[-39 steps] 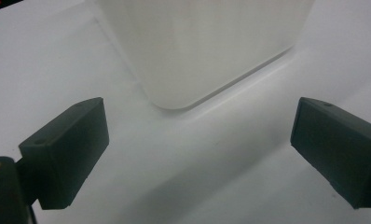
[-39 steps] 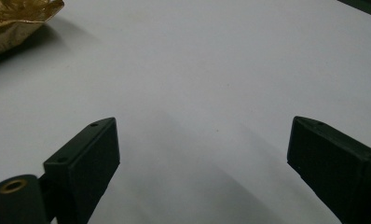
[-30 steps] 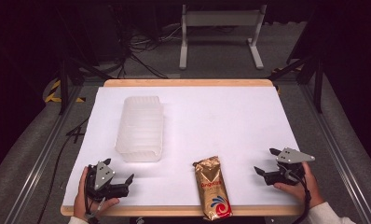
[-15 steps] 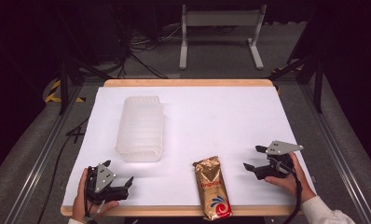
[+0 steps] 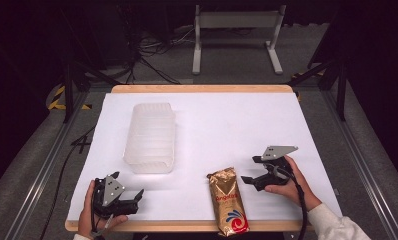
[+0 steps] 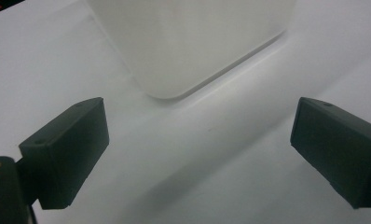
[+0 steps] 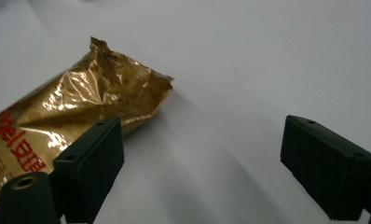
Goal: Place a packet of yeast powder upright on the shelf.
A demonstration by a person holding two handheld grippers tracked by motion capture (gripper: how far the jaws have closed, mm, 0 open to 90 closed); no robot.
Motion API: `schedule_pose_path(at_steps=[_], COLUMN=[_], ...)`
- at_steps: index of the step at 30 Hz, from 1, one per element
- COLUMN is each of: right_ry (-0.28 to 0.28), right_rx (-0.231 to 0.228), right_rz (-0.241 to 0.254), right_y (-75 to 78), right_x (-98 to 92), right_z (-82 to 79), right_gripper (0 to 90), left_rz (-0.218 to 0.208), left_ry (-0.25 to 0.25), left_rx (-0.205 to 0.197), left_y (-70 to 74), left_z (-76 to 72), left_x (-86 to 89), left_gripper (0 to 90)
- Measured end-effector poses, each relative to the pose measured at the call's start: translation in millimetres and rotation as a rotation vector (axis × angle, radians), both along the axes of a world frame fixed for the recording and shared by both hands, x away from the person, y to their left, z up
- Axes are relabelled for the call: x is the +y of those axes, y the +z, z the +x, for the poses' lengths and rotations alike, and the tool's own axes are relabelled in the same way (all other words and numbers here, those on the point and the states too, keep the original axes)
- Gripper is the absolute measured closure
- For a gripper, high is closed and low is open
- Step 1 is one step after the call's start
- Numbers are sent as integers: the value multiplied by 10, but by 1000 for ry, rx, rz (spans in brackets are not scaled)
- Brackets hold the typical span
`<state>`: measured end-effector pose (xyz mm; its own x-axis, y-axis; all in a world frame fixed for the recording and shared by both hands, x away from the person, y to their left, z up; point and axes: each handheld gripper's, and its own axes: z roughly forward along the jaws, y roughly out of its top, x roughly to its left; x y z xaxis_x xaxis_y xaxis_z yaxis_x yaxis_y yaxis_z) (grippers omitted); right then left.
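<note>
A gold foil packet (image 5: 228, 201) with red print lies near the table's front edge, its lower end over the rim. My right gripper (image 5: 251, 170) hovers just right of its top end, open, nothing between the jaws. In the right gripper view the gold foil packet (image 7: 67, 116) lies at the left, its crinkled top edge beside my right gripper (image 7: 200, 161). A translucent plastic container (image 5: 151, 136) stands upside down left of centre. My left gripper (image 5: 128, 187) rests open at the front left corner, below the container. The container's corner (image 6: 183, 42) rises ahead of my left gripper (image 6: 200, 147).
The white table (image 5: 237, 125) has a wooden rim (image 5: 202, 88) along its far side. Beyond the table stand a grey metal stand (image 5: 237, 30) and floor cables (image 5: 152, 50). Metal rails (image 5: 42, 165) run along both sides of the table.
My right gripper has moved left and slightly forward, closing in on the top end of the gold packet. The left gripper has stayed at the front left corner.
</note>
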<state>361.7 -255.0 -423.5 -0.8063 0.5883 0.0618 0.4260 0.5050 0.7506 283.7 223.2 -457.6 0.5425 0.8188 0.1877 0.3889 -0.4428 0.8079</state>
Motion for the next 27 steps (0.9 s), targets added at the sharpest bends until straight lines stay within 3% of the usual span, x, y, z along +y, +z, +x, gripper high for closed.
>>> schedule_pose_path(at_steps=[6, 16, 24, 27], right_ry=[42, 72, 73, 71], right_rx=[50, 134, 159, 154], right_rz=[3, 18, 13, -10], right_y=[-43, -159, -185, -173], right_x=[232, 396, 507, 537], right_z=[59, 135, 184, 182], right_gripper=[140, 131, 120, 157], left_rz=[-5, -1, -4, -2], left_ry=[1, -3, -5, -8], left_rx=[0, 2, 4, 3], left_y=[-2, -3, -3, -3], left_z=[-7, -8, -10, -13], left_x=[3, 6, 1, 2], left_gripper=[51, 52, 53, 55])
